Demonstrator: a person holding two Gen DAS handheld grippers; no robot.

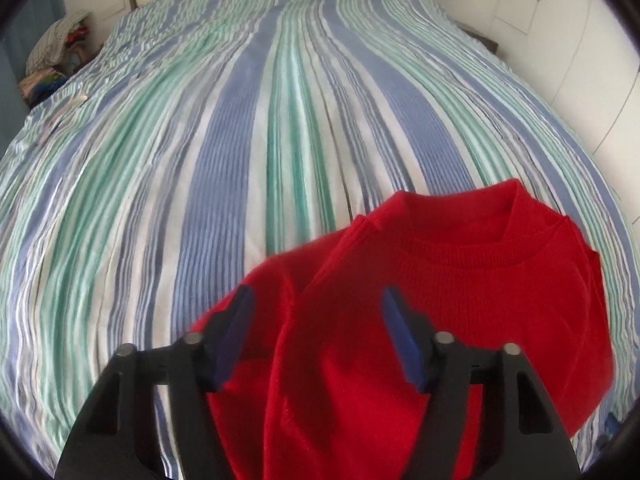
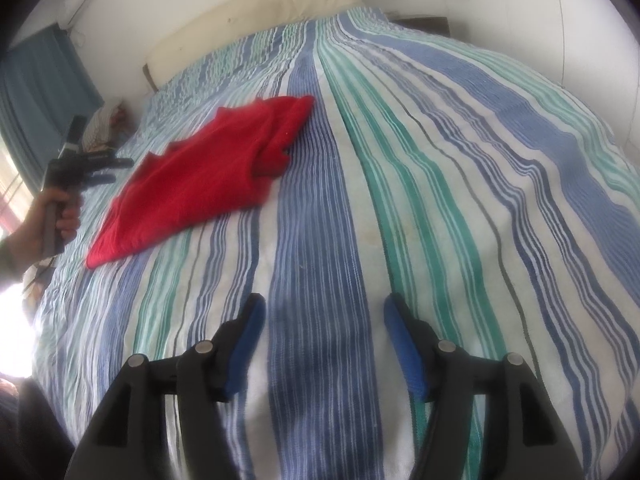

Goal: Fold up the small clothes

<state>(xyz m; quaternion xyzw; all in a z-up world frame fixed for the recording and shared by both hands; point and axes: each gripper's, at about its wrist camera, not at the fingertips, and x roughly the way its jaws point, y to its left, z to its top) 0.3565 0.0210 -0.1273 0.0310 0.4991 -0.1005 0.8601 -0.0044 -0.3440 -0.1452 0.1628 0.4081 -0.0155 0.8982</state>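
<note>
A red knit sweater [image 1: 440, 300] lies on the striped bedspread [image 1: 248, 128], neckline toward the far end, one side folded over. In the left wrist view my left gripper [image 1: 316, 308] hovers over the sweater's near part with its blue pads wide apart and only loose cloth showing between them. From the right wrist view the sweater [image 2: 200, 176] lies at the left of the bed, and a hand holds the left gripper [image 2: 110, 170] just beside its left edge. My right gripper [image 2: 322, 320] stands open over bare bedspread [image 2: 440, 160], well away from the sweater.
A pile of mixed clothes [image 1: 56, 52] sits beside the bed at the far left. A small white item [image 1: 76, 100] lies near the bed's left edge. A cream headboard [image 2: 256, 12] closes the far end, a blue curtain [image 2: 40, 92] hangs left, white cupboard doors [image 1: 580, 60] stand right.
</note>
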